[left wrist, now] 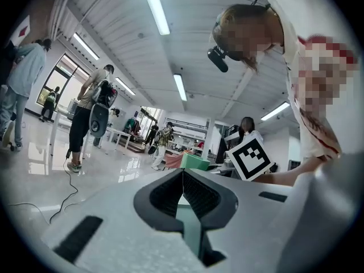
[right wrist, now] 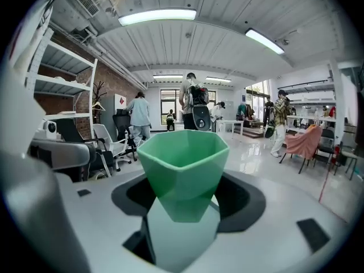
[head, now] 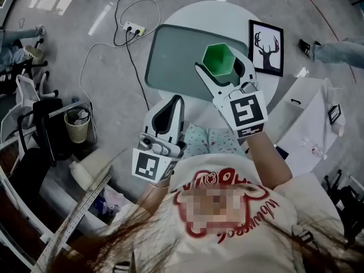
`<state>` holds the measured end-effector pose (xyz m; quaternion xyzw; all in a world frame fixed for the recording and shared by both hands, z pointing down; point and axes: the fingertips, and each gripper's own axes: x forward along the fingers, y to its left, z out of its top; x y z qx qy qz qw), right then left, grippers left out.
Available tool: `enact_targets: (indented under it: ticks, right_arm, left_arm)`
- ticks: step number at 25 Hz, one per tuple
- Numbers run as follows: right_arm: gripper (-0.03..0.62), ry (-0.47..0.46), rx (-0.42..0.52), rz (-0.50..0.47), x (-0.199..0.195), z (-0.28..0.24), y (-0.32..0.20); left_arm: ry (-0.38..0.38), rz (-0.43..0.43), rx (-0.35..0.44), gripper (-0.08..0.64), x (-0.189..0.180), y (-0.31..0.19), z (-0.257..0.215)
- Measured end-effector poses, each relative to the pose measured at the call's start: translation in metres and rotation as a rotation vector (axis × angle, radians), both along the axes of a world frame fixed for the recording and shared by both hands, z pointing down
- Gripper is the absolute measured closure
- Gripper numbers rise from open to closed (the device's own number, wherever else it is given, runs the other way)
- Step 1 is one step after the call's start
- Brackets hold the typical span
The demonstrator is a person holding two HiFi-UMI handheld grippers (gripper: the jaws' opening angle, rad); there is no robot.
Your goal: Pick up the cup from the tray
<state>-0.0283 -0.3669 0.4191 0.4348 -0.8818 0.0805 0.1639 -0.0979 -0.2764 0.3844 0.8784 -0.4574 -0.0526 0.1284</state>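
Looking down in the head view, the right gripper (head: pixel 219 66) straddles the upright cup (head: pixel 218 58) over the tray (head: pixel 170 56); the left gripper (head: pixel 177 100) hangs farther off

Left gripper view: jaws pressed together, empty

Right gripper view: jaws pinching the cup's lower sides, rim up

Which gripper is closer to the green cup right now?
Right. The right gripper has its jaws around the cup; the left gripper is shut, off the table's near edge.

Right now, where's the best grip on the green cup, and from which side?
Grip the green cup across two opposite flat facets just below the rim, coming in level from the person's side. It is upright and tapers downward; facets give flat contact. The right hand-held gripper seems to pinch it so.
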Motion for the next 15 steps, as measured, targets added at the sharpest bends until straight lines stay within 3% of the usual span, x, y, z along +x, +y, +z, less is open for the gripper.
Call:
enact_targets:
  ticks: [12,15]
  right_arm:
    - [0.29,0.006,0.039,-0.037,0.002,-0.039,0.016]
    - [0.29,0.009,0.042,-0.047,0.004,-0.046,0.02]
  left_arm:
    - [-0.008,0.023,0.069,0.545,0.012,-0.002,-0.028]
    - [0.009,0.025,0.046,0.546,0.017,-0.001,-0.031]
